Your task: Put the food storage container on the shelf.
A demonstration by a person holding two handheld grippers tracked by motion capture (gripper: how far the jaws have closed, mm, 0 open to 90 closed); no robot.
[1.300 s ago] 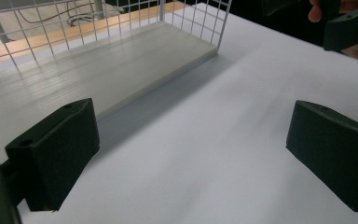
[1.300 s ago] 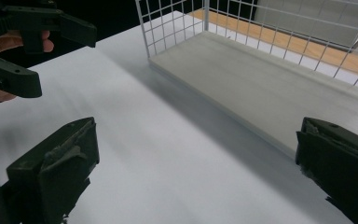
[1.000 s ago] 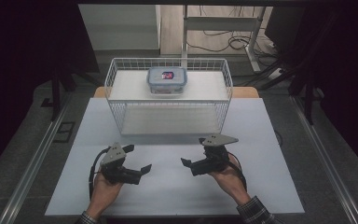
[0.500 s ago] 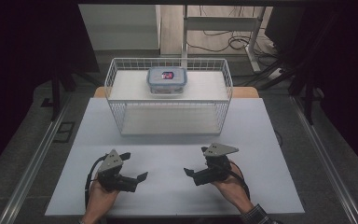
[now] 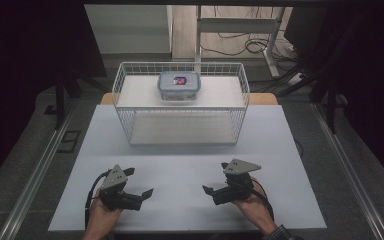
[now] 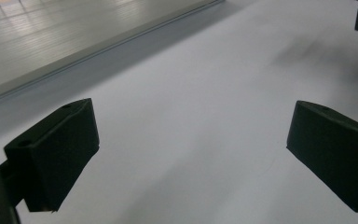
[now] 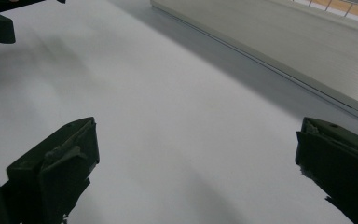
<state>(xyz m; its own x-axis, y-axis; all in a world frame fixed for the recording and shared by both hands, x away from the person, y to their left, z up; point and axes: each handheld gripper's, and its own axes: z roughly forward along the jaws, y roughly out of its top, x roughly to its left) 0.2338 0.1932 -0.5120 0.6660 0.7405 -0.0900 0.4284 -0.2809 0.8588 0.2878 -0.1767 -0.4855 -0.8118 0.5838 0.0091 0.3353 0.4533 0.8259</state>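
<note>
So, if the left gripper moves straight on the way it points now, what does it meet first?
Probably the right gripper. The left gripper points across the white table toward it, fingers open, with bare tabletop between them. Depth is unclear, so it may pass just beside.

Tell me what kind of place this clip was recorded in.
Probably a lab or workshop set up for recording: a white table framed by dark curtains, loose cables on the floor behind it, and a wire basket holding a lidded plastic container as the only props.
</note>
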